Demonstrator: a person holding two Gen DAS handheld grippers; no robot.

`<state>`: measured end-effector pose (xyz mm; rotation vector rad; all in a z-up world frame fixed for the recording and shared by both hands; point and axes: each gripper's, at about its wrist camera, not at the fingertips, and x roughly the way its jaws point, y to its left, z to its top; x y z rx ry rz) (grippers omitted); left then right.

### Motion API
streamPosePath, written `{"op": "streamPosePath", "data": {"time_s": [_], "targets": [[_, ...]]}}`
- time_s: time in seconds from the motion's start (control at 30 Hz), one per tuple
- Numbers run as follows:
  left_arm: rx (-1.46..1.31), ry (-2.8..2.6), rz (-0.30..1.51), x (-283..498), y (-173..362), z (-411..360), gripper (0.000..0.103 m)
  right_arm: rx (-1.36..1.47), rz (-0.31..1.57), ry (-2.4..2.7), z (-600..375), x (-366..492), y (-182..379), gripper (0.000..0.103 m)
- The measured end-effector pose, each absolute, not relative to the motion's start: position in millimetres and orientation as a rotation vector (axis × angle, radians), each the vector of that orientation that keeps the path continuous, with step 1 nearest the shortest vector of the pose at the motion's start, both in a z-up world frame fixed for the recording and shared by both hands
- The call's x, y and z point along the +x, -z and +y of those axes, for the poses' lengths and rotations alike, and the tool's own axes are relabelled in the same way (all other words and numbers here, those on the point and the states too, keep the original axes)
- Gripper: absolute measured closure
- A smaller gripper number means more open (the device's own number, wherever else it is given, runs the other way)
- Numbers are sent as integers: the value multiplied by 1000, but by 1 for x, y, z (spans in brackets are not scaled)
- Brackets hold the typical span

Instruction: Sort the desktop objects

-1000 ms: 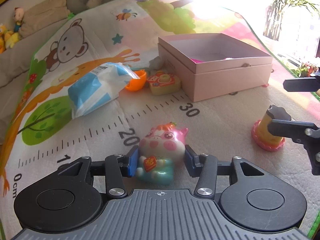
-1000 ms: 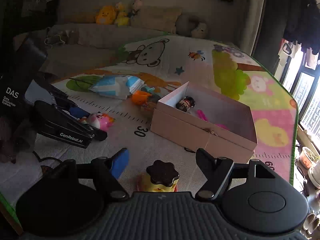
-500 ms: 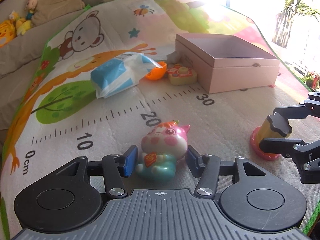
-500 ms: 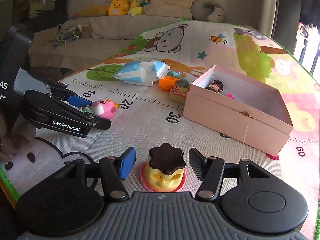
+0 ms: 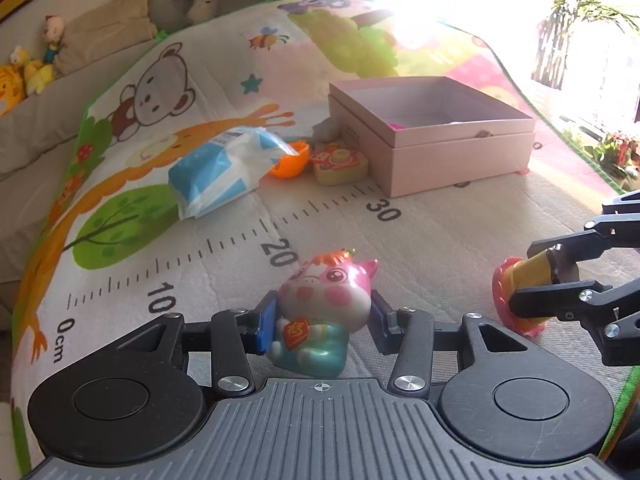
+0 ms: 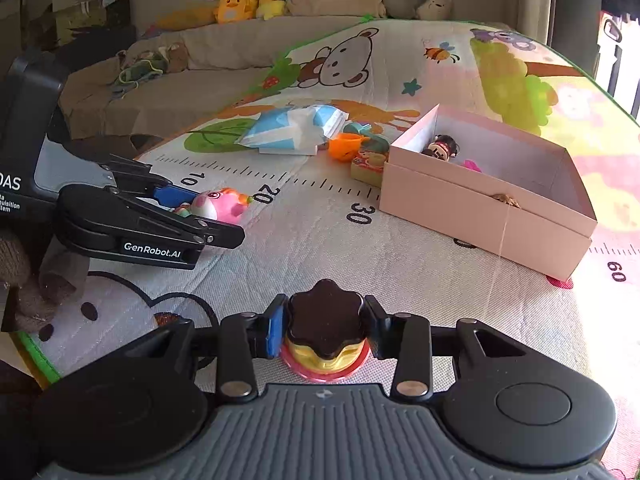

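Pink box [image 6: 486,208] sits open on the play mat [image 5: 248,240], just past the printed 30 mark, its long axis running along the ruler line; inside, a small dark-haired figurine [image 6: 442,147] lies in the corner nearest the orange shell, and a magenta item beside it is mostly hidden by the front wall. Left of the box lies the blue-and-white tissue pack [image 5: 224,170], crumpled, its long side slanting toward the box. Between pack and box, an orange half-shell [image 5: 290,162] and a yellow block toy [image 5: 340,164] are touching or nearly so; a grey-teal piece behind them is too hidden to identify. Well in front of the box, near the 20 mark, the pig toy [image 5: 320,312] stands upright, facing away from the box, and the left gripper [image 5: 322,322] is clamped on its sides. To the right of it, the right gripper [image 6: 324,330] is closed on the yellow pudding toy [image 6: 326,340] by its dark scalloped cap, pink base on the mat; its face is hidden.
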<state>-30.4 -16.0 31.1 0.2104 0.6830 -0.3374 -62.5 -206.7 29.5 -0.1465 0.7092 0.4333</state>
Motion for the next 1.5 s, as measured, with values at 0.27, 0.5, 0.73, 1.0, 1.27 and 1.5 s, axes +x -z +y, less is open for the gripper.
{"op": "streamPosePath", "data": {"time_s": [0.27, 0.5, 0.73, 1.0, 1.27, 1.5], "targets": [[269, 428, 425, -25, -111, -60, 53, -108, 490, -359, -262, -63, -130, 64], [305, 458, 390, 60, -109, -135, 50, -45, 443, -221, -309, 19, -171, 64], [196, 462, 513, 86, -79, -120, 19, -2, 497, -110, -324, 105, -144, 60], [167, 339, 597, 41, -39, -48, 7, 30, 572, -156, -307, 125, -117, 58], [78, 153, 662, 55, -21, 6, 4, 10, 716, -339, -218, 155, -100, 59], [2, 124, 641, 52, -20, 31, 2, 28, 861, -387, -141, 225, -76, 67]]}}
